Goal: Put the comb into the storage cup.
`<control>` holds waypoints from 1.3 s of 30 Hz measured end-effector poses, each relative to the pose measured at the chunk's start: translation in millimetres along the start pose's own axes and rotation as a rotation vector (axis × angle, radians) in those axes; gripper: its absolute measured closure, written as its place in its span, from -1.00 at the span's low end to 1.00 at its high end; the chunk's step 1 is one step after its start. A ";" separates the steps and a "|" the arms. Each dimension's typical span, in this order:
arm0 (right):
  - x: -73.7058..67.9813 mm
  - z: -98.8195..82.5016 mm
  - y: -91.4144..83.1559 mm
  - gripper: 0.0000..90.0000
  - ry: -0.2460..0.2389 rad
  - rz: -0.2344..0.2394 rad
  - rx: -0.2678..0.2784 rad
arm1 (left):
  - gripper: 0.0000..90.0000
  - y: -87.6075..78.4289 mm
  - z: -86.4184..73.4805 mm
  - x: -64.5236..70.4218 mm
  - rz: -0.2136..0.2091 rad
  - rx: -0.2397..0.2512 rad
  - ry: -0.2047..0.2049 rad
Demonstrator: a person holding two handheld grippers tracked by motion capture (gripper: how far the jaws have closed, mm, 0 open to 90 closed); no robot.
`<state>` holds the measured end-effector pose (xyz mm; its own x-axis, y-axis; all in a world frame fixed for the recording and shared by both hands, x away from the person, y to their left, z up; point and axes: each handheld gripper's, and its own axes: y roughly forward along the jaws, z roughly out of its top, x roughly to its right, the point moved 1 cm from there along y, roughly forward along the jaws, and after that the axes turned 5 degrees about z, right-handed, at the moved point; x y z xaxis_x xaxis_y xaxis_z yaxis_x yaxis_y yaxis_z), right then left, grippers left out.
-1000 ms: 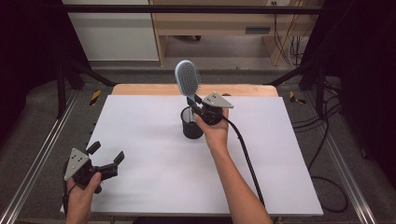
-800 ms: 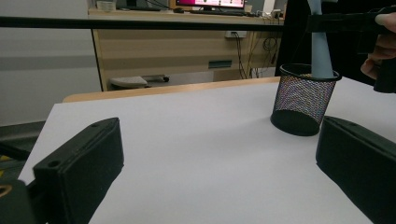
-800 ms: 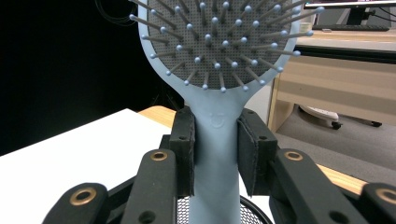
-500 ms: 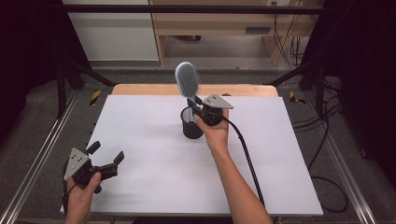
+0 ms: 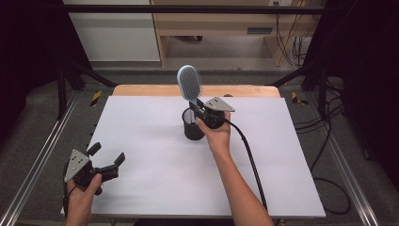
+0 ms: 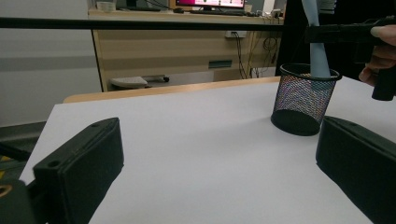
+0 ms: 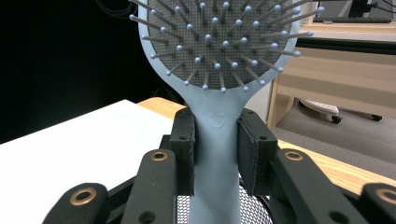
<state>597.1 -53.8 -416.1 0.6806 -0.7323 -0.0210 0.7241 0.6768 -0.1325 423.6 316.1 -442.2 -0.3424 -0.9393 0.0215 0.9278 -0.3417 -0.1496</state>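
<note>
right gripper [image 7: 215,149]: clamped on pale blue plastic paddle hairbrush [image 7: 219,56] at its neck, handle below in black mesh cup [image 5: 192,125] | brush probably light, stiff, smooth; neck grip suits | left gripper [image 5: 106,160]: apart, empty, resting well aside

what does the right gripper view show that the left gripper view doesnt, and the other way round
Right gripper view alone: the bristled head of the light blue plastic hairbrush, and the right tongs with both pads pressed on its handle.

Left gripper view alone: the whole outside of the round black wire-mesh cup standing on the white table, and the left tongs wide open with nothing between them.

Both: the brush handle going down into the mesh cup, and the white tabletop.
</note>
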 end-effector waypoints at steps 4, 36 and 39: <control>-0.6 -1.7 0.4 0.55 0.004 0.000 -0.001 | -0.98 0.1 -0.1 0.1 0.000 -0.001 0.002; -3.7 -21.6 5.0 0.55 0.003 0.004 -0.044 | -0.98 0.7 -0.2 0.0 -0.001 -0.004 0.006; -3.8 -22.2 5.3 0.55 0.001 0.007 -0.049 | -0.98 0.7 -0.2 0.0 -0.001 -0.003 0.006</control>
<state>595.9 -49.1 -438.7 0.6851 -0.7280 -0.0235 0.7133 0.6771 -0.1811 424.3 315.9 -442.6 -0.3440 -0.9388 0.0159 0.9271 -0.3423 -0.1528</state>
